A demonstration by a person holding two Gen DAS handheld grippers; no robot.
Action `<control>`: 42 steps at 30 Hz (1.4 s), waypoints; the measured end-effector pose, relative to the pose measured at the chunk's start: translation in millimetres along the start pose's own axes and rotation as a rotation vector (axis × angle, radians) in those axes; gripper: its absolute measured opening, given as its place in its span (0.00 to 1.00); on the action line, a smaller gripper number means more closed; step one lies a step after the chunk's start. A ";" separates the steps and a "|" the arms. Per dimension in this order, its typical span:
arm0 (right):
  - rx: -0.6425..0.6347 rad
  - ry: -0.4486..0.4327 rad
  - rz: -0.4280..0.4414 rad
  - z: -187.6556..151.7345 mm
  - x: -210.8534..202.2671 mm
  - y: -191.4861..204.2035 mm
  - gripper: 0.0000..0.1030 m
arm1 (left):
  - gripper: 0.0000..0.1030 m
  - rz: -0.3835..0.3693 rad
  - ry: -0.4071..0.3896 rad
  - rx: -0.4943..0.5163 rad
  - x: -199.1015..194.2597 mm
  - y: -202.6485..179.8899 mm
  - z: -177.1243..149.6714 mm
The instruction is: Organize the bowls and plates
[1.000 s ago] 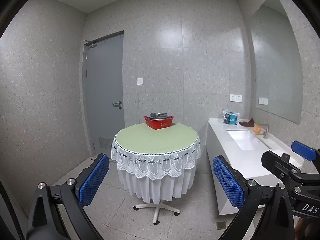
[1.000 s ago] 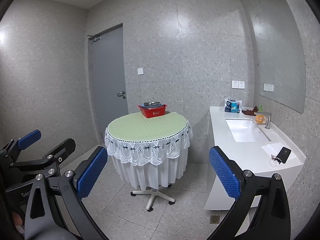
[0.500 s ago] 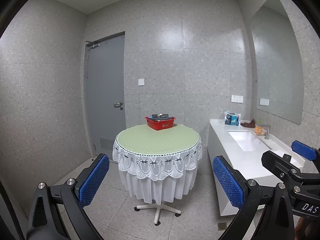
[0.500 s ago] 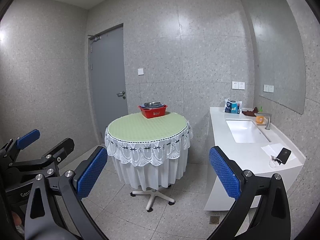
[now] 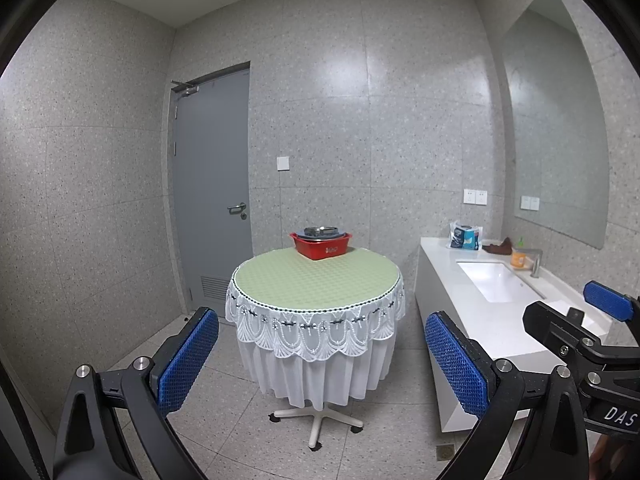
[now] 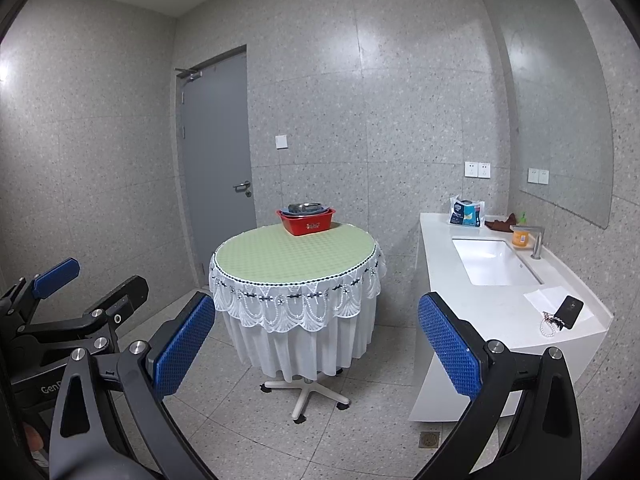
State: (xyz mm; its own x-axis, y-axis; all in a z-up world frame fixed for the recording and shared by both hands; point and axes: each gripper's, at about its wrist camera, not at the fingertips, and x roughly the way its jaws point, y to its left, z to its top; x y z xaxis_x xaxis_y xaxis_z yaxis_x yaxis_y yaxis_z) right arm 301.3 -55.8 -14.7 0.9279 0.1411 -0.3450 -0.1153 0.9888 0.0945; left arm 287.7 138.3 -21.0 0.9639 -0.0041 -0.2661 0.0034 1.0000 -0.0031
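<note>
- A small room is shown, walls done in speckled grey tile, floor tiled in much the same grey.
- A round surface is set mid-room, covered by a pale green cloth with a white lace skirt, carried on a white star-shaped foot.
- A red tub is parked at the far edge of the surface; metal bowls and what looks like a blue plate are stacked inside it. The rest of the cloth is left bare.
- A grey door is seen shut behind, a white switch beside it.
- On the right, a white counter with a sunk sink and tap is fitted under a mirror. A blue pack and an orange bottle are kept at its back, a phone near its front.
- The left gripper is held well short of the surface, jaws spread wide, nothing gripped.
- The right gripper is held the same way, jaws wide and empty.
</note>
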 end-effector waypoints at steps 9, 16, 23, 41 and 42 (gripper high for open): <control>0.001 0.002 0.001 0.7 0.5 -2.2 1.00 | 0.99 0.004 -0.007 0.001 3.8 -4.6 -2.2; -0.001 0.005 0.003 0.8 1.6 -2.5 1.00 | 0.99 0.007 -0.005 0.003 7.6 -4.9 -3.7; 0.005 0.009 0.008 2.1 2.6 -4.0 1.00 | 0.99 0.011 -0.006 0.005 7.1 -6.8 -5.4; 0.009 0.013 0.010 2.7 6.5 -7.3 1.00 | 0.99 0.015 -0.005 0.014 11.5 -12.3 -7.6; 0.010 0.013 0.010 2.4 6.7 -6.7 1.00 | 0.99 0.015 -0.004 0.015 12.3 -12.2 -7.4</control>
State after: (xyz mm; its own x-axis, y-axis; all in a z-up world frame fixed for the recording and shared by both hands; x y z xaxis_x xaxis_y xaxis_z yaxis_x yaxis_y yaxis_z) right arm 309.2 -61.5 -15.3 0.9220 0.1514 -0.3564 -0.1204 0.9869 0.1076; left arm 297.5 126.0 -31.3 0.9650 0.0110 -0.2620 -0.0073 0.9999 0.0151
